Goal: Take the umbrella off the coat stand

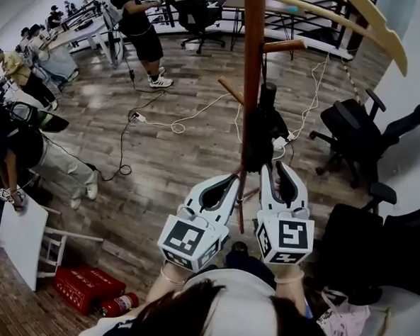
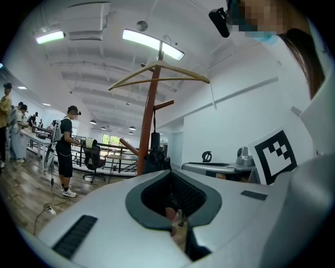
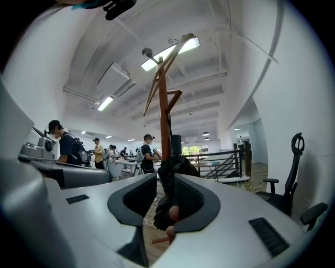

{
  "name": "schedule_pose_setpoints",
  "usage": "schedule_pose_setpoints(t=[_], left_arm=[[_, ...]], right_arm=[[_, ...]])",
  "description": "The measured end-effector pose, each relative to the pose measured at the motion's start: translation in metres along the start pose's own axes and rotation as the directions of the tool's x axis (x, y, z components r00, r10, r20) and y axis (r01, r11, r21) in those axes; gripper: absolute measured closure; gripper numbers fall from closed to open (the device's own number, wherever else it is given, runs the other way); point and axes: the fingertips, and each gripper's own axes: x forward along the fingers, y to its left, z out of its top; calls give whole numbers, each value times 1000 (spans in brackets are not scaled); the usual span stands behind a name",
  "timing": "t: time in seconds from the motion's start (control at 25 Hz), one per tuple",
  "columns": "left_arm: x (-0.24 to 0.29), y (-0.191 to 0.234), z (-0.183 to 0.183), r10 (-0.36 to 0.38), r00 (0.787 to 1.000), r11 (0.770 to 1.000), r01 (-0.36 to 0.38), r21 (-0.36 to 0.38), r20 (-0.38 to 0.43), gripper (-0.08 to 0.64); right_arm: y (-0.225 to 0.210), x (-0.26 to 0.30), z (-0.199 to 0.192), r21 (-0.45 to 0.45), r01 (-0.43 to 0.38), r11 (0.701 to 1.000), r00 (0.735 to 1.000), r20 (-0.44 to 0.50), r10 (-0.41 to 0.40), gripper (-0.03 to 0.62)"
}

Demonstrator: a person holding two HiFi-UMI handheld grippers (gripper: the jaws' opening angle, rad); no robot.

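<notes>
The coat stand [image 1: 252, 60] is a red-brown wooden pole with pegs and a pale hanger across its top. A black folded umbrella [image 1: 265, 128] hangs by its strap from a peg beside the pole. My right gripper [image 1: 277, 168] is level and open, with its tips at the umbrella's lower end. In the right gripper view the umbrella [image 3: 175, 162] fills the gap of the right gripper [image 3: 165, 175], and the pads do not press on it. My left gripper [image 1: 234, 178] is shut and empty, just left of the pole. The left gripper view shows the stand [image 2: 148, 125] and umbrella [image 2: 155, 157] ahead.
Black office chairs [image 1: 354, 137] stand to the right by a white wall. White cables [image 1: 177, 123] trail over the wooden floor behind the stand. People work at benches on the left, and one person [image 1: 137, 24] stands further back. A red box [image 1: 82, 287] lies at the lower left.
</notes>
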Motion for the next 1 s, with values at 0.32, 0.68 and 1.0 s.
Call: schedule_pose_setpoints(t=[0.32, 0.68, 1.0], left_arm=[[13, 18, -2, 32, 999, 999, -32, -3, -4, 551], [27, 31, -8, 55, 998, 998, -55, -6, -22, 551], [40, 39, -10, 67, 997, 998, -68, -16, -34, 551]], right_arm=[[-1, 27, -9, 8, -40, 999, 999, -31, 40, 448], [-7, 52, -27, 27, -70, 997, 994, -88, 72, 398], [-15, 69, -39, 50, -82, 995, 987, -136, 88, 363]])
